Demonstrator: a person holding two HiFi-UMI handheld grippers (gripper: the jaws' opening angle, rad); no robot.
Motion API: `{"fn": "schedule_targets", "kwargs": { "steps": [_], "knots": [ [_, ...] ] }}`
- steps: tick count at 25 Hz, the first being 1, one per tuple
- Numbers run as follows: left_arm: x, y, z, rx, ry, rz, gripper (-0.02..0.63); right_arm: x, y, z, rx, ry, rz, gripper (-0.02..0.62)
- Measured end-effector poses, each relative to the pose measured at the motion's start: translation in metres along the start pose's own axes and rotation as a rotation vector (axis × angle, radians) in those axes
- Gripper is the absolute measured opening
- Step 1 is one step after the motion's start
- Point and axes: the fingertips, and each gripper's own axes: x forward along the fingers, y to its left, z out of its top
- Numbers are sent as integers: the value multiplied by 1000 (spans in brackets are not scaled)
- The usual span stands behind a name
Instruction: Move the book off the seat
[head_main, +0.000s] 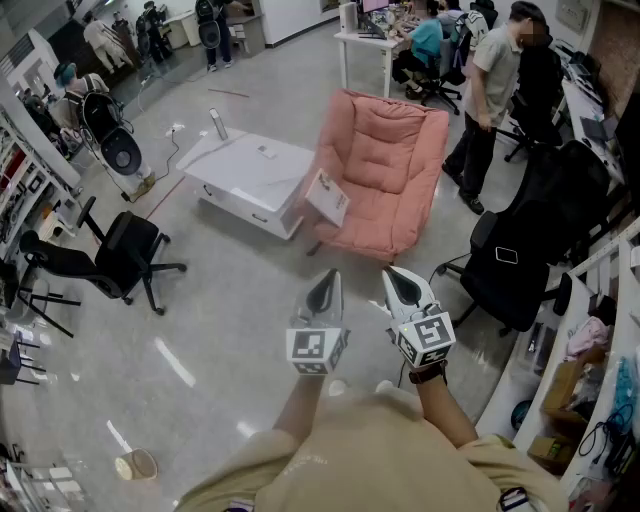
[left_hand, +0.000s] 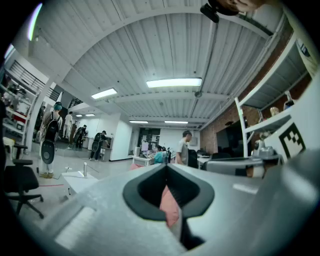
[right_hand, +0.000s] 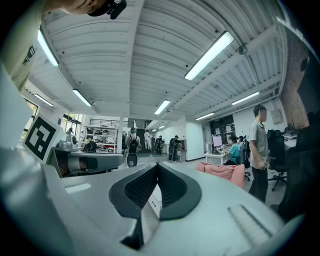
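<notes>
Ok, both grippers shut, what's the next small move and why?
Probably advance the left gripper toward the book, opening its jaws: the book leans at the pink chair's front edge, well ahead, and that gripper is shut and empty.

Open-plan office-lab: desks with monitors (head_main: 375, 8), office chairs (head_main: 120, 255), shelving (head_main: 30, 190), polished concrete floor (head_main: 200, 330).

Both arms reach forward at lower centre. The left gripper (head_main: 325, 291) and right gripper (head_main: 405, 288) are level, side by side. Their jaws are closed and empty.
</notes>
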Motion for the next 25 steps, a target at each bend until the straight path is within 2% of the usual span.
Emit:
{"fn": "schedule_targets", "kwargs": {
  "steps": [6, 11, 14, 17, 21, 22, 25],
  "knots": [
    [-14, 16, -6, 22, -11, -37, 0, 12, 18, 5, -27, 2, -11, 8],
    [-20, 22, -12, -32, -31, -70, 0, 9, 20, -16, 39, 49, -74, 8],
    [-11, 18, -22, -58, -15, -61, 0, 5, 3, -34, 90, 96, -117, 8],
    [6, 15, -33, -77, 17, -40, 0, 11, -19, -41, 107, 92, -128, 8],
    [44, 11, -39, -255, 23, -76, 0, 38, -53, -43, 97, 71, -90, -5],
    [57, 9, -38, -271, 20, -73, 0, 45, -64, -44, 99, 68, -73, -5],
    [100, -1, -34, -225, 17, -29, 0, 62, -107, -38, 124, 54, -23, -5]
  ]
}}
